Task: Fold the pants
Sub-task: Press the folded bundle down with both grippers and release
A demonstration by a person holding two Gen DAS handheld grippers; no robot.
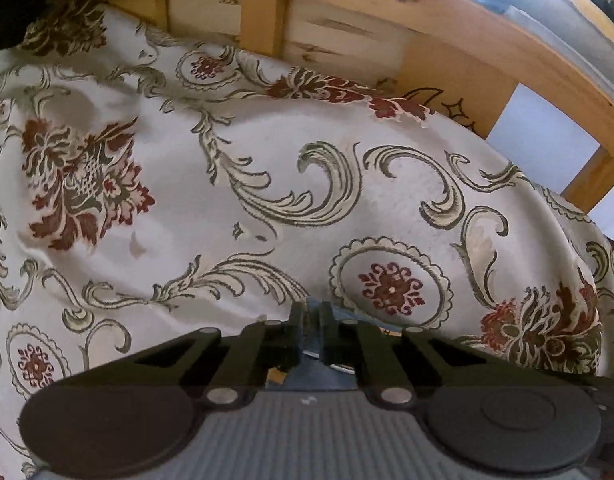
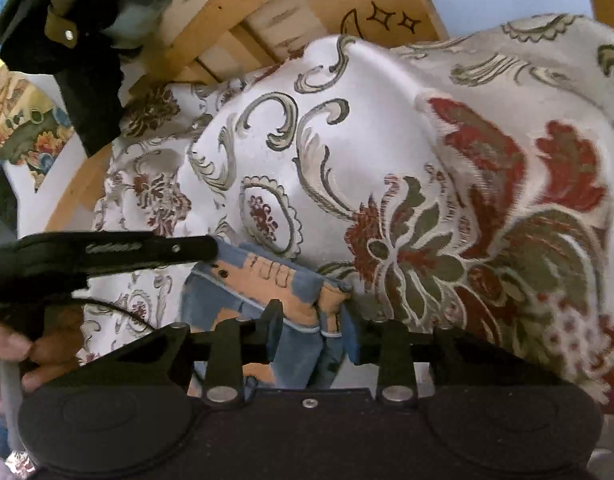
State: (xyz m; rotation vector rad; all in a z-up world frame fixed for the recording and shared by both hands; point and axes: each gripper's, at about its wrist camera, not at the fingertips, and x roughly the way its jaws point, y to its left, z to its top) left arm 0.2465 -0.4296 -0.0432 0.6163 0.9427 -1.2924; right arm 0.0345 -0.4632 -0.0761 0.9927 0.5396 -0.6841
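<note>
I have both tools on the pants (image 2: 267,280), a blue pair with orange patches, and both views sit very close over the floral bedspread (image 1: 267,140). My left gripper (image 1: 311,330) has its fingers pressed together on a thin edge of the blue cloth; only a sliver shows between them, with a little more just beneath the linkage. My right gripper (image 2: 313,322) pinches a bunched hem or cuff, the fabric gathered in folds between the two fingers and hanging down toward me under the tool. In the right wrist view the left tool reaches in from the left with its tip at the near left corner of the same piece, so the two grips sit close together on one end of the garment. A hand (image 2: 11,356) shows at the left edge, holding that tool.

As I judge it, the fold is under way but not finished: the cloth is lifted off the spread, nothing lies flat, and I see no tidy stack. How many folds are already in, I cannot tell, since most of the pants are hidden under the tools. What is left, I think, is to carry this end over, lay it down, and let go. The wooden bed frame (image 1: 427,40) runs along the far side.
</note>
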